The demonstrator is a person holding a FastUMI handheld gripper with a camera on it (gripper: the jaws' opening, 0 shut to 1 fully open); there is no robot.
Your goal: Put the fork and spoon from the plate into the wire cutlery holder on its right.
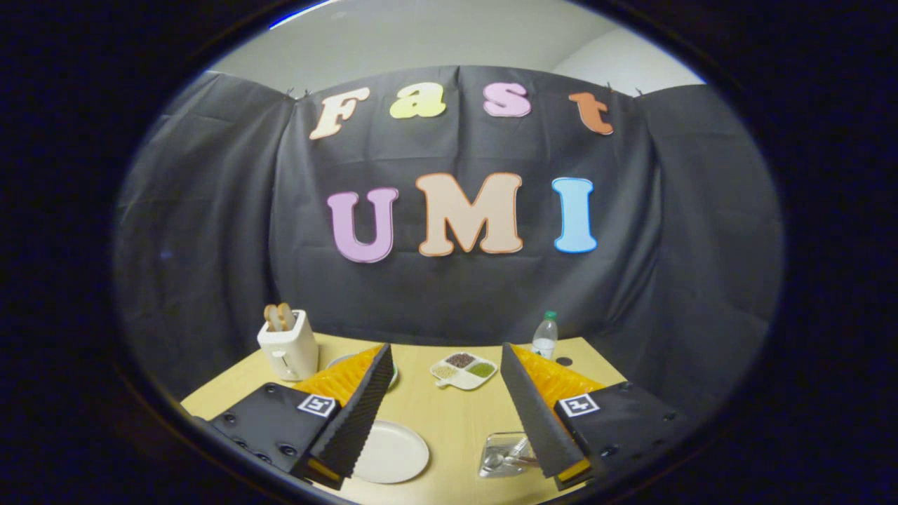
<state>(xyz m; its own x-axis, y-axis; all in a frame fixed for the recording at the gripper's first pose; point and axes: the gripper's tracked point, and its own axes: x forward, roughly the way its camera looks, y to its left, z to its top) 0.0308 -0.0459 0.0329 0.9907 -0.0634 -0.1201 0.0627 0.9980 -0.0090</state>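
My gripper (pixel 445 358) is open, held high above the wooden table (pixel 449 414), with nothing between its fingers. Below, beside the left finger (pixel 361 414), lies a round white plate (pixel 393 452) that looks bare on the part I can see. To the plate's right, partly behind the right finger (pixel 533 414), stands the wire cutlery holder (pixel 501 454). Shiny metal cutlery shows inside it, including what looks like a spoon bowl (pixel 493 459).
A white toaster (pixel 289 344) with bread slices stands at the table's back left. A white divided dish (pixel 463 369) of seeds or grains lies beyond the fingers in the middle. A clear bottle with a green cap (pixel 545 335) is at the back right. A second plate (pixel 337 361) peeks out behind the left finger.
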